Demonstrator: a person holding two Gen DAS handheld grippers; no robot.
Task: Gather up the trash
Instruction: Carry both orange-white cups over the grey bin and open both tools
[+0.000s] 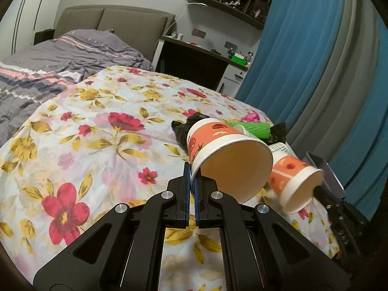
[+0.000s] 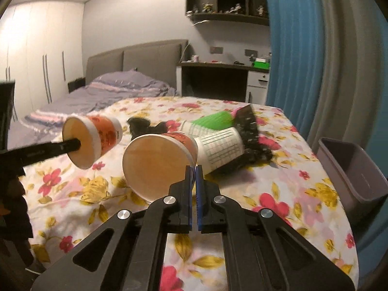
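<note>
My left gripper (image 1: 192, 169) is shut on the rim of an orange paper cup (image 1: 218, 145), held on its side above the flowered bedspread (image 1: 97, 133). In the right wrist view that cup (image 2: 97, 138) hangs at the left on the left gripper's fingers (image 2: 70, 145). My right gripper (image 2: 194, 172) is shut on the rim of a second orange cup (image 2: 157, 162). A white grid-patterned cup (image 2: 220, 148) lies right behind it; I cannot tell whether they are nested. Further back lie a green ribbed cup (image 2: 213, 118) and black crumpled wrappers (image 2: 143, 125).
A grey bin (image 2: 351, 169) stands off the bed's right edge, in front of the blue curtain (image 2: 303, 72). A pink scrap (image 1: 253, 116) lies behind the green cup. A grey duvet (image 1: 48, 72) covers the far left of the bed, with a desk (image 2: 218, 65) beyond.
</note>
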